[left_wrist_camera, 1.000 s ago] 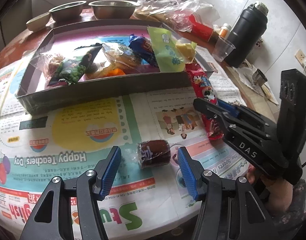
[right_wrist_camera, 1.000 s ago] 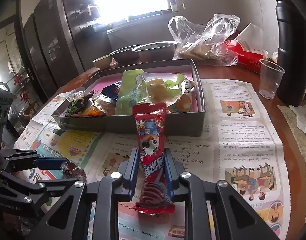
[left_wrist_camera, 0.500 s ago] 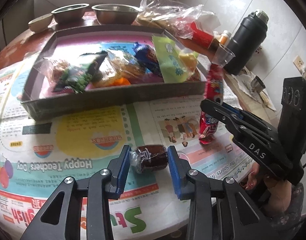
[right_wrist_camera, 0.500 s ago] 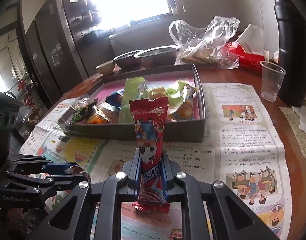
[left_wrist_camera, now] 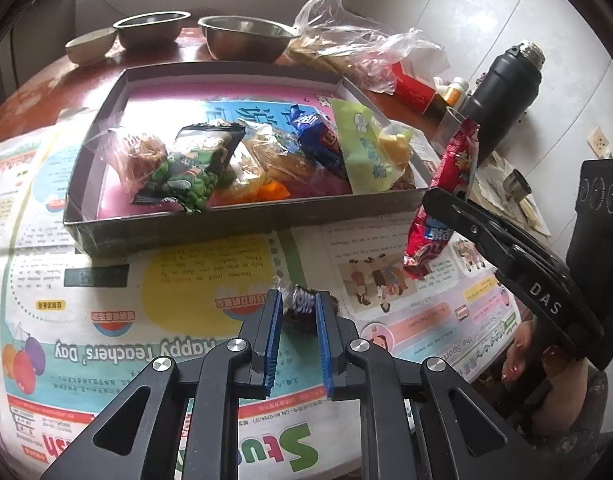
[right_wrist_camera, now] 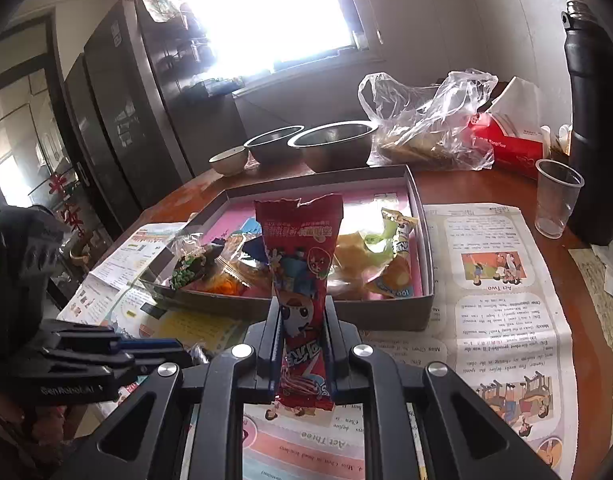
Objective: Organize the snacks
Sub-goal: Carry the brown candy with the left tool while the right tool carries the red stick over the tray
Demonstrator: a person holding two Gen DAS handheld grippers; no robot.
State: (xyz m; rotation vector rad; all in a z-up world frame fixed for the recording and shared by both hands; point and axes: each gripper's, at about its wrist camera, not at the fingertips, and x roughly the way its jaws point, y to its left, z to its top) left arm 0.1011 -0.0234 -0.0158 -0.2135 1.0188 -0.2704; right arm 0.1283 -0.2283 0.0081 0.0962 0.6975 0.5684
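My left gripper (left_wrist_camera: 298, 304) is shut on a small dark brown wrapped candy (left_wrist_camera: 300, 305), just above the newspaper in front of the tray. My right gripper (right_wrist_camera: 302, 312) is shut on a long red snack packet (right_wrist_camera: 300, 264) that stands upright, lifted off the table; in the left wrist view the same red packet (left_wrist_camera: 438, 216) hangs at the right, beside the tray's near right corner. The grey cardboard tray (left_wrist_camera: 242, 224) holds several snack bags, among them a green pea bag (left_wrist_camera: 190, 172) and a light green packet (left_wrist_camera: 360, 148). The left gripper (right_wrist_camera: 154, 350) shows side-on at lower left in the right wrist view.
Newspaper (left_wrist_camera: 106, 320) covers the round wooden table. Behind the tray stand two steel bowls (left_wrist_camera: 242, 42), a small cup, a crumpled plastic bag (right_wrist_camera: 426, 120) and a red box (right_wrist_camera: 506, 148). A clear plastic cup (right_wrist_camera: 556, 200) and a black flask (right_wrist_camera: 594, 120) stand at right.
The left jaws closed from wide open onto the brown candy. The right gripper raised the red packet from lying on the newspaper to standing upright in the air.
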